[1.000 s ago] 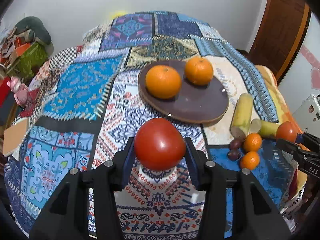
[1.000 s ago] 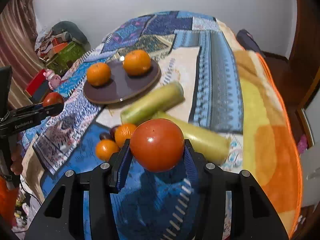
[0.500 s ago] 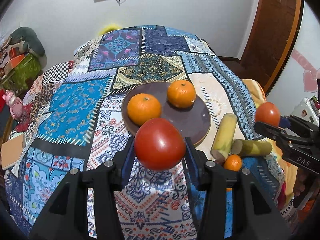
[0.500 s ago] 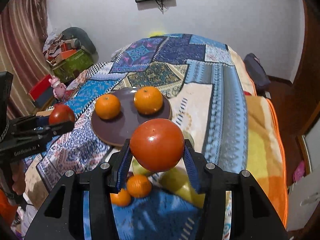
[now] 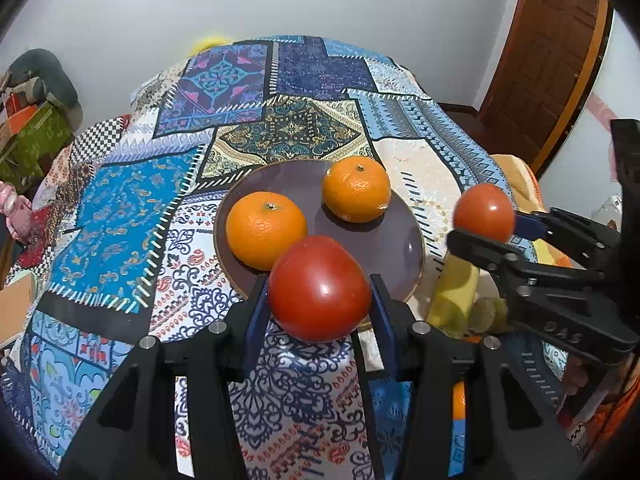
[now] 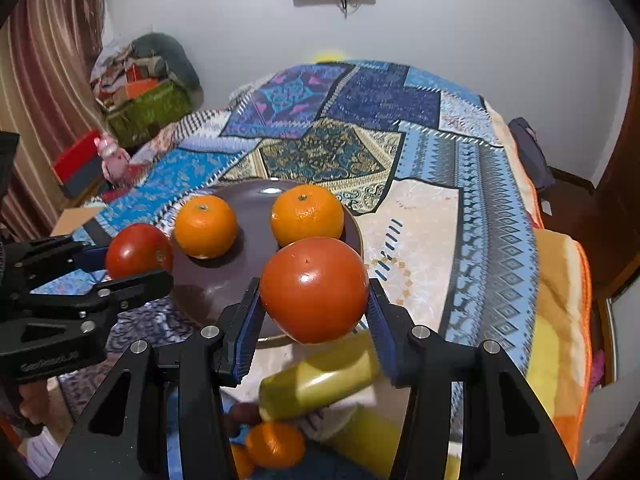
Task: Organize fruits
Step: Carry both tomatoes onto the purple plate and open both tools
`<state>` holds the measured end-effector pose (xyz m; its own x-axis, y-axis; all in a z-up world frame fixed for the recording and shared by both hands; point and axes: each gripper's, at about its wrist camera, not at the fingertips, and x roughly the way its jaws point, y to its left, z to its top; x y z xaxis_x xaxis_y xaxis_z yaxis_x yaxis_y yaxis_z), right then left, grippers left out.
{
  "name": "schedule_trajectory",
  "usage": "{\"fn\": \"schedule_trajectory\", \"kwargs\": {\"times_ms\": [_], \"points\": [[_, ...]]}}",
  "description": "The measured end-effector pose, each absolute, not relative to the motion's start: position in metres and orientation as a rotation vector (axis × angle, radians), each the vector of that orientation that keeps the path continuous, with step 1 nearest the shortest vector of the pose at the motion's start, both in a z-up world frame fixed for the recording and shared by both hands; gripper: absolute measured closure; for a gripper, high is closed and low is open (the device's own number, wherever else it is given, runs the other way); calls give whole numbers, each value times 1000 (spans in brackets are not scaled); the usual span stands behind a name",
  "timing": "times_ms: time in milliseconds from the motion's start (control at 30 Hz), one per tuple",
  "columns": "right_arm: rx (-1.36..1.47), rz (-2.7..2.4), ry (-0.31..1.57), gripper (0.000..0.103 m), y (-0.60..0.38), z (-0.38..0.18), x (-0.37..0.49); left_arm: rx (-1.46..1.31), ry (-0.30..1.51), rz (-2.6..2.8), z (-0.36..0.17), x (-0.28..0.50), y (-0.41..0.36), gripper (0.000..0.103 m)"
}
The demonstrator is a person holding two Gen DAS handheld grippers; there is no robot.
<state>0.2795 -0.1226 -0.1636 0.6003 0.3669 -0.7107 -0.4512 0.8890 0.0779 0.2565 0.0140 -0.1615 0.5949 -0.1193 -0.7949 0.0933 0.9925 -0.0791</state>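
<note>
My left gripper is shut on a red tomato, held above the near edge of the brown plate. Two oranges sit on the plate. My right gripper is shut on a second red tomato, held above the plate's near right rim. In the left wrist view the right gripper is at the plate's right side. In the right wrist view the left gripper is at the plate's left.
The plate lies on a bed with a patchwork cover. Yellow-green cylinders, small oranges and dark small fruits lie below the right gripper. Clutter stands by the far left wall. A door is at right.
Both grippers have moved toward the plate with their tomatoes and now hang over its near edge; the loose fruits have slipped under the right gripper.
</note>
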Motion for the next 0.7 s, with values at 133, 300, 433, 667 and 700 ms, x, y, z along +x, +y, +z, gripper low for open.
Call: {"fn": "schedule_trajectory", "kwargs": {"times_ms": [133, 300, 433, 667, 700], "points": [[-137, 477, 827, 57, -118, -174, 291, -19, 948, -119, -172, 268, 13, 56], [-141, 487, 869, 57, -114, -185, 303, -11, 969, -125, -181, 278, 12, 56], [-130, 517, 900, 57, -110, -190, 310, -27, 981, -147, -186, 282, 11, 56], [-164, 545, 930, 57, -100, -198, 312, -23, 999, -149, -193, 288, 7, 56], [-166, 547, 935, 57, -99, -199, 312, -25, 1003, -150, -195, 289, 8, 56]]}}
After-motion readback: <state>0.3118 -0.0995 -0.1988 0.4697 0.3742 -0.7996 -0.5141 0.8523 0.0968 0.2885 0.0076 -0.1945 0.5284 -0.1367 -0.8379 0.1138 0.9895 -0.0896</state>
